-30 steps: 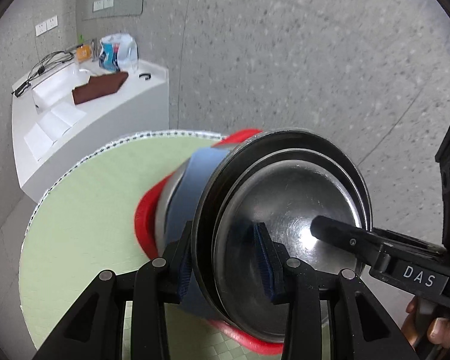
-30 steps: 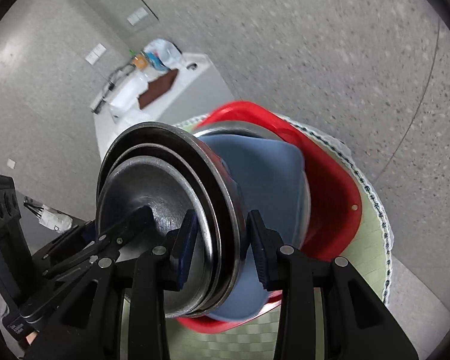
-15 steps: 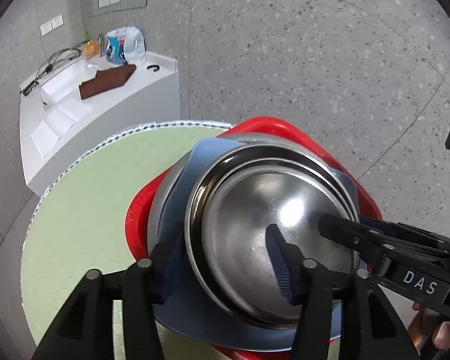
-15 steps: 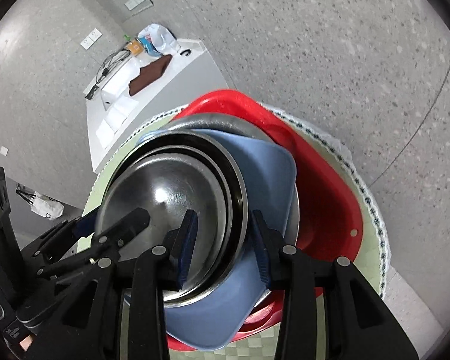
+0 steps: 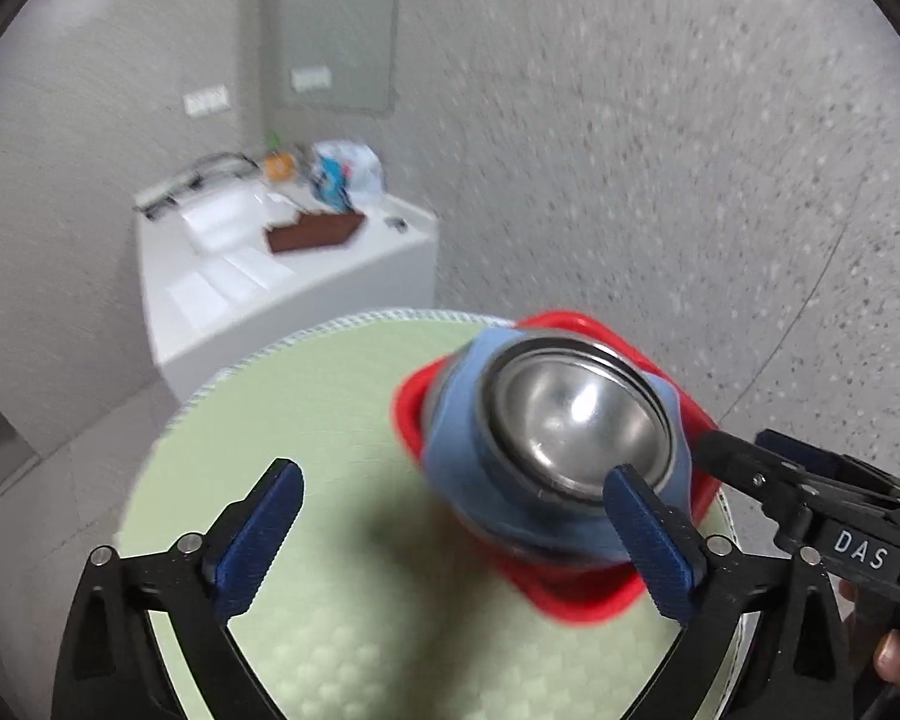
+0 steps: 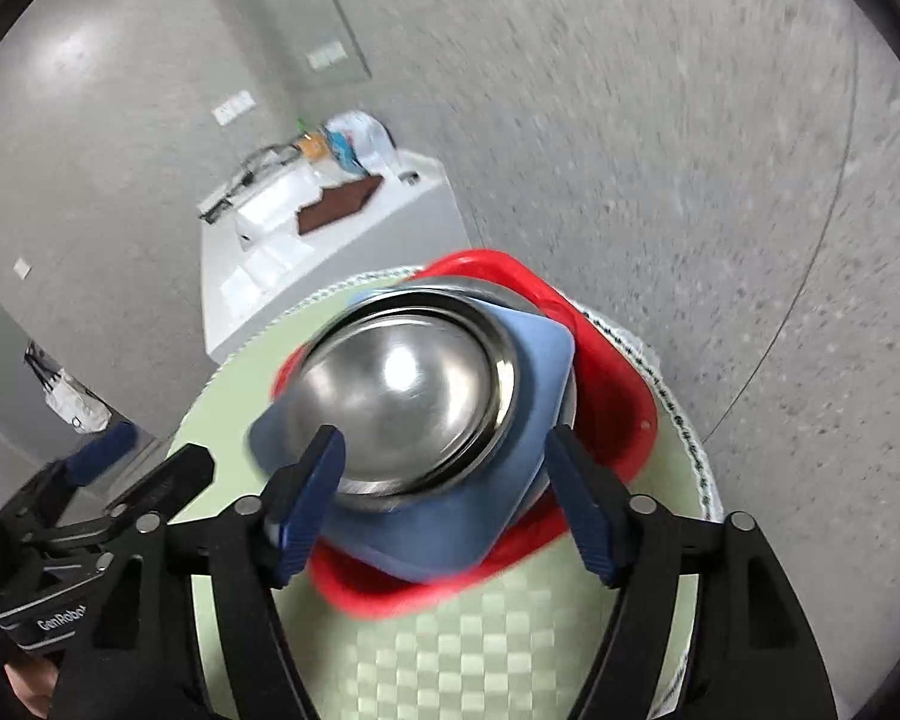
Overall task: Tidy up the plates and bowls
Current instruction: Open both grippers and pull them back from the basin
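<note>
Polished metal on the nested bowls (image 6: 402, 396), mirror-bright, glare spot dead centre. Beneath, a matt blue plate (image 6: 450, 531), plastic by the look, smooth. Glossy red plastic on the square basin (image 6: 606, 360) holding the stack. Pale green woven mat (image 5: 282, 420) over the round table, checked texture, braided white edging. Black matt plastic on the left gripper (image 5: 450, 513) and right gripper (image 6: 444, 480), ribbed blue pads (image 5: 258, 534). Speckled grey stone-like floor (image 5: 660, 150), dull. Smooth white counter (image 5: 306, 288) behind.
</note>
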